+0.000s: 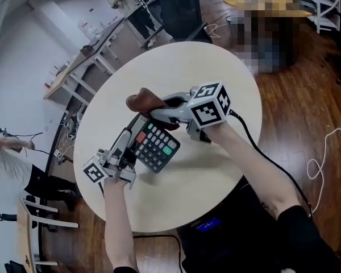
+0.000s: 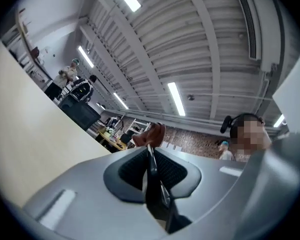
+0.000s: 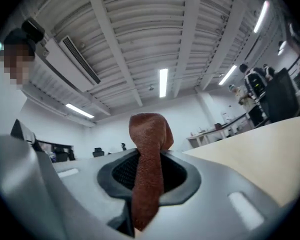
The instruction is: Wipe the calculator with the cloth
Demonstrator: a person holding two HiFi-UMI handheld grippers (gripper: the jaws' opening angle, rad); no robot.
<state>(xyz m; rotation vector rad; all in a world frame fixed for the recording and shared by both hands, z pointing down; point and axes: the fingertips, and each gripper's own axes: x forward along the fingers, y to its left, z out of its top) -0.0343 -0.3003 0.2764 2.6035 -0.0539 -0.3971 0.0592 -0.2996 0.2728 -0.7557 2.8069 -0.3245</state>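
Tabletop under my rig is a round, cream table [image 1: 227, 152], standing on a dark wooden plank floor [image 1: 307, 95]. Beyond the table's far side I see a long pale desk [image 1: 96, 56] and a black chair [image 1: 182, 13]. Over the table runs a white ribbed ceiling [image 2: 200, 44] with strip lights [image 2: 176, 98].

My left gripper [image 1: 127, 143] has its jaws pinching the edge of the flat black calculator with grey, red and green keys [image 1: 154, 144], held tilted over the table's near-left part. My right gripper [image 1: 150, 104] clamps the rust-brown knitted cloth [image 1: 143, 100] over the table's middle, at the calculator's far end. I cannot tell whether they touch.
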